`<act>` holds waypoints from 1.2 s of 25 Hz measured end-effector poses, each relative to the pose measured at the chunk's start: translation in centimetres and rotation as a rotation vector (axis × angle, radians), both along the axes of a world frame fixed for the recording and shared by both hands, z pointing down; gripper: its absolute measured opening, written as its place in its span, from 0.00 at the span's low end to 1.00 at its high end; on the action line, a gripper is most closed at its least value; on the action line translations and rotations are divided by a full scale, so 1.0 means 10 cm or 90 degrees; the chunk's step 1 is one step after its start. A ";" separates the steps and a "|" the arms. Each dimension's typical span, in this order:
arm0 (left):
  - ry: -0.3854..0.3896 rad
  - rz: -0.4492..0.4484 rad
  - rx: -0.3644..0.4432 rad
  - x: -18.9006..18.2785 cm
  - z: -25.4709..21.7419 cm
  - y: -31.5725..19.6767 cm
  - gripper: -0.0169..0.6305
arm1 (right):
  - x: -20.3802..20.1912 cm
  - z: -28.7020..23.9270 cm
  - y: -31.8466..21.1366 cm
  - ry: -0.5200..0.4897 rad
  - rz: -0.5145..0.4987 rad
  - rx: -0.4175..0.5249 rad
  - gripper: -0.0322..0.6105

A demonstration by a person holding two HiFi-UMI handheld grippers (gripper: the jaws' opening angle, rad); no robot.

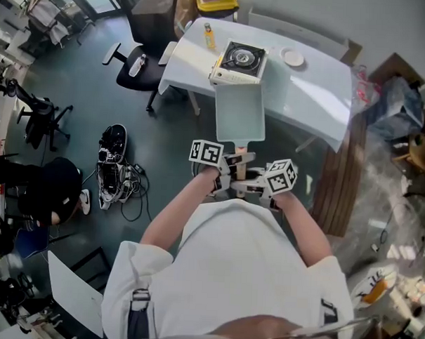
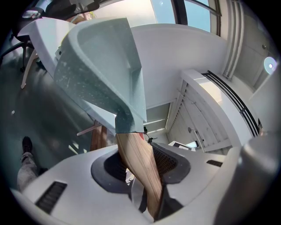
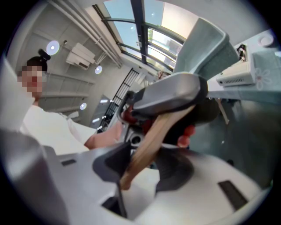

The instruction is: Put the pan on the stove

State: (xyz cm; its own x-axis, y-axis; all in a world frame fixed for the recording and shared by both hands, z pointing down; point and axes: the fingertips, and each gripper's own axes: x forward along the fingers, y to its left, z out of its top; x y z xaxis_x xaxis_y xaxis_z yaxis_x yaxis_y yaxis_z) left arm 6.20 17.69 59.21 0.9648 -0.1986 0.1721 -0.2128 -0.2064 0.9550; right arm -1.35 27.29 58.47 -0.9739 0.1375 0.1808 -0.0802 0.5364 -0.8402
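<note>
My left claw (image 2: 145, 163) and right claw (image 3: 141, 163) clamp the pale green square pan (image 1: 239, 114) by its wooden handle (image 2: 137, 160), in the air, not yet on the silver tabletop stove (image 1: 240, 61).

No writing, brand or number can be read anywhere: the only signs are the black-and-white square markers on the cubes of the left gripper (image 1: 230, 164) and right gripper (image 1: 254, 181), and the stove (image 1: 238, 61) ahead of them shows no legible print.

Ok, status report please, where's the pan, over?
Left tool and right tool both shut on the wooden handle. Pan in the air, not yet on the stove. Stove top looks bare, over.
</note>
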 end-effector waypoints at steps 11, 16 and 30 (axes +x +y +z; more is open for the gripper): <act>-0.006 0.025 -0.004 -0.13 0.08 -0.60 0.29 | -0.18 0.08 -0.63 -0.004 0.019 -0.009 0.33; -0.003 0.032 -0.010 -0.18 0.13 -0.91 0.29 | -0.24 0.11 -0.96 -0.005 0.031 -0.012 0.32; -0.002 0.069 -0.016 -0.41 0.25 -1.64 0.29 | -0.51 0.26 -1.73 0.011 0.065 -0.016 0.33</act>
State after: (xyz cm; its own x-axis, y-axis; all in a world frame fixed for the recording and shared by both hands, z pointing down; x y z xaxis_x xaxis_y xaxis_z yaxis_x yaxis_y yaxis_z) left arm 2.11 1.32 61.74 0.9798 -0.0892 0.1789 -0.1938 -0.2038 0.9596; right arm -6.43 9.97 61.06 -0.9797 0.0431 0.1959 -0.1482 0.5029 -0.8516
